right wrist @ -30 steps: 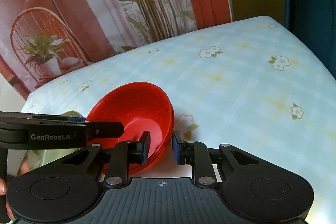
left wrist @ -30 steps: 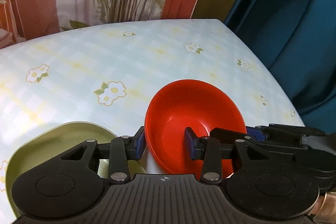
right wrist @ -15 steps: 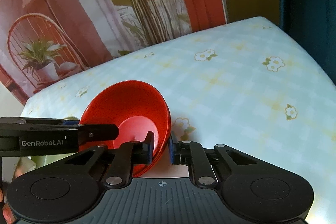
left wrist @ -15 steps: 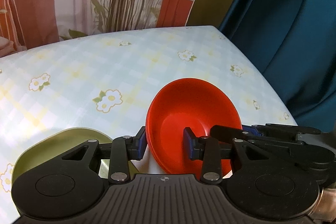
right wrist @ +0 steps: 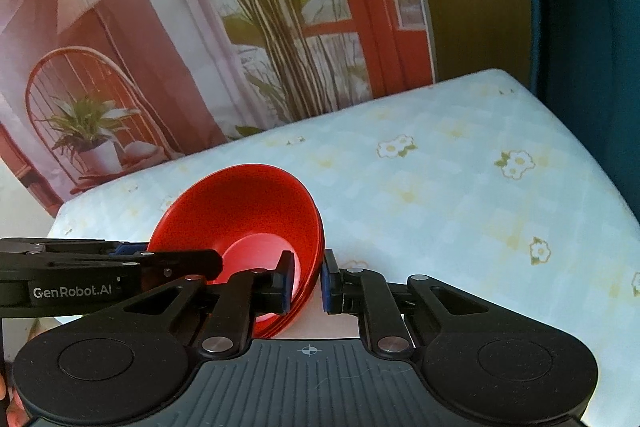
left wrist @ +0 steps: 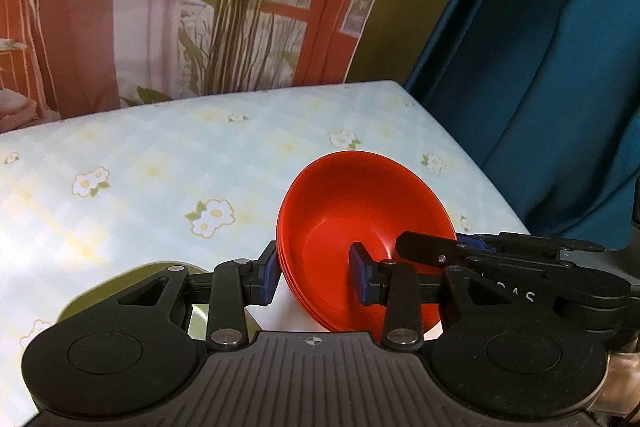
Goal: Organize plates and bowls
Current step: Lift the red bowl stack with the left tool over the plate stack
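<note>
Red bowls: a nested stack of red bowls, several rims visible one inside another, is held up off the flowered tablecloth and tipped so the open mouth faces away from the person and somewhat upward.

Left gripper: the left gripper straddles the stack's left wall, one blue pad outside and the other inside the bowl. A gap shows around the inner pad, so the pinch looks loose; I judge it spread rather than clamped.

Right gripper: the right gripper is closed on the opposite wall of the same stack, its pads pressed against the rim from inside and outside with no gap to speak of.

Who carries the load: by my reading the right side bears the weight, and the left only steadies.

Key relation: the stack lies directly between the two tools, right at their fingertips, its axis tilted forward over the table. The right tool's fingers cross into the bowl from the right in the left camera.

Green dish: a pale green dish sits on the cloth just below and left of the left tool, mostly hidden by it; whether plate or bowl I cannot tell.

Next move: setting the stack down flat calls for levelling that tilt first, probably over open cloth ahead.

Risk: the nested bowls could slide apart if the tilt steepens.
</note>
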{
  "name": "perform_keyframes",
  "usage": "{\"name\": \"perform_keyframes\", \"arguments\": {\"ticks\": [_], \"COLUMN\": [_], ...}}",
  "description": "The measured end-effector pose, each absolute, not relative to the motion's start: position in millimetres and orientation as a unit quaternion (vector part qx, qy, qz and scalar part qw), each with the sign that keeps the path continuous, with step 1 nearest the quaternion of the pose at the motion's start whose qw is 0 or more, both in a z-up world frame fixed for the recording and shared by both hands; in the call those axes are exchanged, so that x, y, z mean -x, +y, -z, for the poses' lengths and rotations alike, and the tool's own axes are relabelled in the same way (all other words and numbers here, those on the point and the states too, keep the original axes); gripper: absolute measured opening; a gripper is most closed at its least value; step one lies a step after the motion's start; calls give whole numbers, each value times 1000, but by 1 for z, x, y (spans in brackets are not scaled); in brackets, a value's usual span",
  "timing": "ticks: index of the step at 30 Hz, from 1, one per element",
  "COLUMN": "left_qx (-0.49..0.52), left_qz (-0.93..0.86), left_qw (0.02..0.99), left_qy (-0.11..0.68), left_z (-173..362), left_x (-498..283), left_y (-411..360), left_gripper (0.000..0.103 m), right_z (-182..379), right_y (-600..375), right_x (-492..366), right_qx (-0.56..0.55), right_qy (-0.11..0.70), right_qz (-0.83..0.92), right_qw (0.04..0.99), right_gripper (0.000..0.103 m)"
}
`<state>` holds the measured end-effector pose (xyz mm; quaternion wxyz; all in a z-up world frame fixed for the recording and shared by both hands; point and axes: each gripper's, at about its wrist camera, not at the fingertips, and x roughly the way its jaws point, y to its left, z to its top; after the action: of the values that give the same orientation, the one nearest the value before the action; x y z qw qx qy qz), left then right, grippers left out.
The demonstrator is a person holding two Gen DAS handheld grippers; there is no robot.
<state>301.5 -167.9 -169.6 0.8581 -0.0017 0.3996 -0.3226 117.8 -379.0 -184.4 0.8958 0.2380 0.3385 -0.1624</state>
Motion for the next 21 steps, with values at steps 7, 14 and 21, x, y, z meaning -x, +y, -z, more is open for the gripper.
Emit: {"name": "perform_keyframes", "arguments": {"ticks": [7, 14, 21], "left_qx": [6, 14, 28], "left_qz": [316, 303, 286], "left_qw": [866, 873, 879], "left_qy": [387, 381, 382], "left_z": [158, 153, 155], "left_x": [-292, -289, -287], "left_y": [-151, -131, -108], "left_gripper": [39, 38, 38], "right_z": [170, 162, 159], "right_y": [-367, -349, -329], "right_x": [-124, -136, -152], "right_qx": [-227, -218, -209], "right_qy": [333, 334, 339], "right_qz": [155, 142, 126], "right_qw": [902, 906, 909], "right_gripper": [13, 13, 12]}}
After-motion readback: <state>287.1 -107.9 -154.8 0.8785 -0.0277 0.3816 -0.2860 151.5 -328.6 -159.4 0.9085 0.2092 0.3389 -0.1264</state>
